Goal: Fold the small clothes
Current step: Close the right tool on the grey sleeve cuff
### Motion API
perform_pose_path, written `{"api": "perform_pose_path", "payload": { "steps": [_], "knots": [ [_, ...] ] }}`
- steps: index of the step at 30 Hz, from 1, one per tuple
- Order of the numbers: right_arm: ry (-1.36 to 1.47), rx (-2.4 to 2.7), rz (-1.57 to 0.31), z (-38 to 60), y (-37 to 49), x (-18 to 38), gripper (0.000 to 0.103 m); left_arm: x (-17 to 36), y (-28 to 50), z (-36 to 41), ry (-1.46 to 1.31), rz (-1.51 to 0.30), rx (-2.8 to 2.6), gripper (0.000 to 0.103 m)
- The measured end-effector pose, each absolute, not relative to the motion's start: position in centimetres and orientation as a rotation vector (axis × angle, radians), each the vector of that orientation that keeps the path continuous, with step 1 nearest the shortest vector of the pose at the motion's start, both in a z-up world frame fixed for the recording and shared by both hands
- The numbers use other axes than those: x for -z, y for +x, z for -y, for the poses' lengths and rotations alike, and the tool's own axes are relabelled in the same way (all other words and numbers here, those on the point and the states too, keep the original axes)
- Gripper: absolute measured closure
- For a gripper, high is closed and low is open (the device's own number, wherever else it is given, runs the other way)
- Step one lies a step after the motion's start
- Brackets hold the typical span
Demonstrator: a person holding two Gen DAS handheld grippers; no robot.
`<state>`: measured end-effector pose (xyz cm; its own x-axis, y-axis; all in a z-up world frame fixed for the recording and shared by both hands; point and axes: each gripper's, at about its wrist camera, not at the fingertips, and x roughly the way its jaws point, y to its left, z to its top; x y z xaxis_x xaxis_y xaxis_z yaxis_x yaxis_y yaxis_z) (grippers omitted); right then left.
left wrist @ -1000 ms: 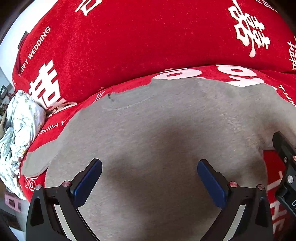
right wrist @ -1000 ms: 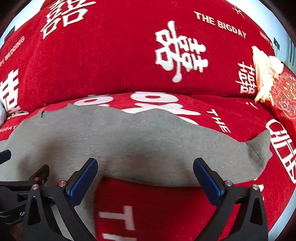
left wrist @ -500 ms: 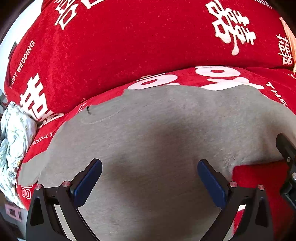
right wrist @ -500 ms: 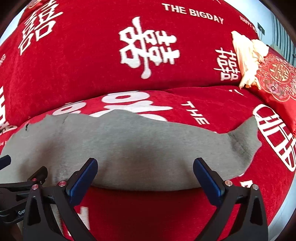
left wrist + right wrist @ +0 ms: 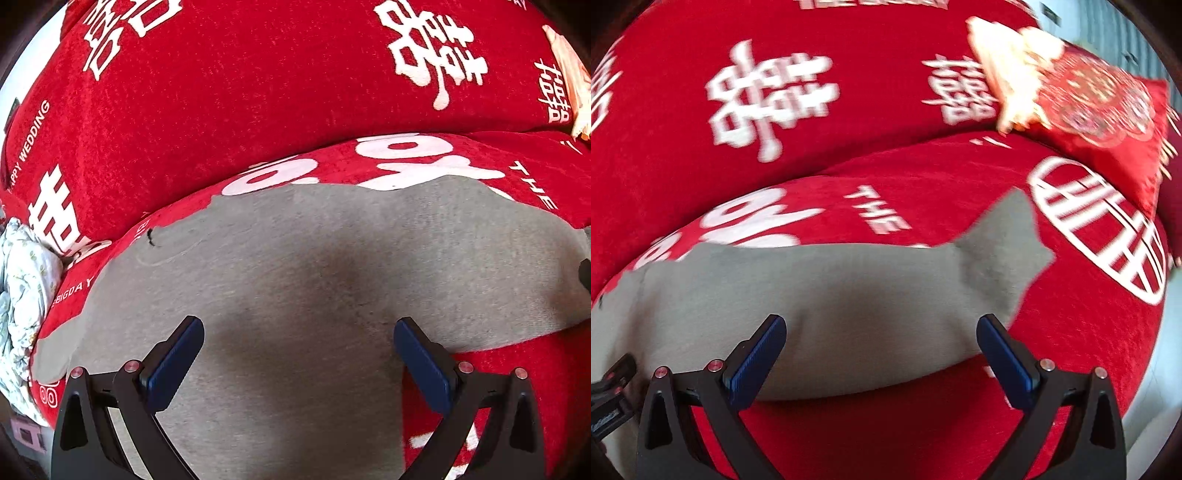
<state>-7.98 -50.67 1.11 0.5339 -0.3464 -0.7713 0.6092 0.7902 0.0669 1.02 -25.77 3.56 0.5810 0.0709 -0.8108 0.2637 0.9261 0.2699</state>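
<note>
A small grey garment lies spread flat on the red sofa seat; it also shows in the right wrist view, with a short sleeve sticking out to the right. My left gripper is open and empty, hovering over the garment's left half. My right gripper is open and empty above the garment's near right edge. The left gripper's body shows at the left edge of the right wrist view.
The red sofa cover with white lettering forms the seat and backrest. A crumpled floral cloth lies at the seat's left end. A red embroidered cushion and a pale cloth sit at the right end.
Both grippers have shifted to the right over the garment, staying open. The right sleeve and the cushion have come further into the right wrist view.
</note>
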Motion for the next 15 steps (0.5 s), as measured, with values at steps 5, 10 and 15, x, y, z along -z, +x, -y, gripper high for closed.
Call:
{"api": "perform_pose_path", "payload": {
  "steps": [5,10,15],
  "knots": [
    [0.436,0.650,-0.843,53.9,-9.0,-0.1,0.000,-3.5,1.1,26.2,0.385,-0.957,0.121,0.000],
    [0.548,0.625,-0.843,56.5,-8.8,0.9,0.000,-3.7,1.0,26.2,0.384,-0.956,0.121,0.000],
    [0.626,0.575,-0.821,59.5,-7.9,1.8,0.022,-3.6,0.9,26.0,0.381,-0.955,0.116,0.000]
  ]
}}
